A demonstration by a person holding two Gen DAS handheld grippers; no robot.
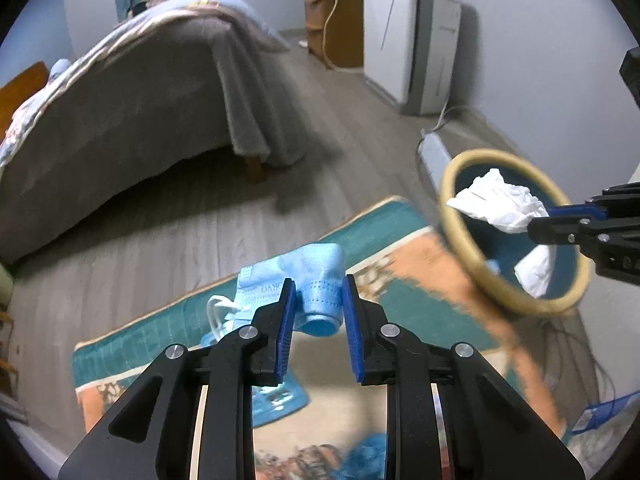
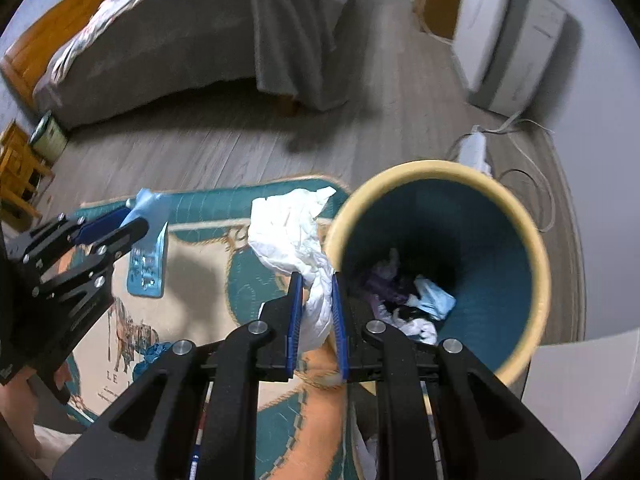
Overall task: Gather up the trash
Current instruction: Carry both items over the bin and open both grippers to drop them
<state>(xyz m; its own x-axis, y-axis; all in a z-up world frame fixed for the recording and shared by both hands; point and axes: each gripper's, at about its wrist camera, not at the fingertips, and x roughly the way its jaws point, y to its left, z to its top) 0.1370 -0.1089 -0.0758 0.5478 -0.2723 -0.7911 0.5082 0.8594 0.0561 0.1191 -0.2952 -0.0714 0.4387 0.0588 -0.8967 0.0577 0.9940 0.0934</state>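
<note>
My left gripper (image 1: 319, 285) is shut on a blue face mask (image 1: 304, 276) and holds it above the rug; it also shows in the right wrist view (image 2: 136, 222). My right gripper (image 2: 316, 280) is shut on a crumpled white tissue (image 2: 292, 232) and holds it at the rim of a teal waste bin with a tan rim (image 2: 532, 248). In the left wrist view the tissue (image 1: 500, 200) hangs over the bin (image 1: 460, 240). Several pieces of trash (image 2: 416, 304) lie in the bin's bottom.
A blue wrapper (image 2: 148, 268) lies on the patterned rug (image 2: 192, 312). A bed with a grey cover (image 1: 140, 112) stands behind. A white appliance (image 1: 408, 40), a power strip (image 2: 474, 148) and cables are by the wall.
</note>
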